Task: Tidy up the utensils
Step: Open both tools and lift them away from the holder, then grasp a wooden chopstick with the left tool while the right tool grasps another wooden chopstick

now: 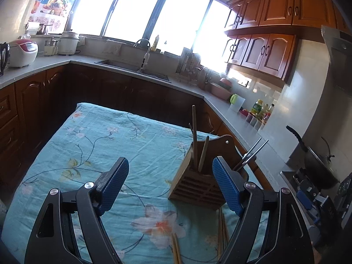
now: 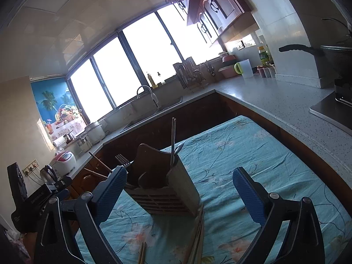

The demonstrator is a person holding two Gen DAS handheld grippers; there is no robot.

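Observation:
A wooden utensil holder [image 1: 199, 182] stands on the blue floral cloth [image 1: 99, 140]; it also shows in the right wrist view [image 2: 167, 189]. Wooden chopsticks [image 1: 194, 136] and metal chopsticks [image 1: 250, 154] stick up from it. The right wrist view shows metal chopsticks [image 2: 173, 140], a fork [image 2: 123, 160] and wooden chopsticks [image 2: 99, 162] in it. Loose wooden chopsticks [image 1: 221, 231] lie on the cloth in front of it, also seen in the right wrist view [image 2: 198, 231]. My left gripper [image 1: 170, 180] is open and empty, just before the holder. My right gripper [image 2: 179, 191] is open and empty, the holder between its fingers' line.
Another pair of wooden chopsticks [image 2: 142, 253] lies near the cloth's front edge. Grey kitchen counter [image 2: 275, 101] wraps around with sink [image 1: 134, 68], rice cooker [image 1: 22, 52], bottles [image 1: 259, 112] and a black pan [image 1: 316, 160] on the stove.

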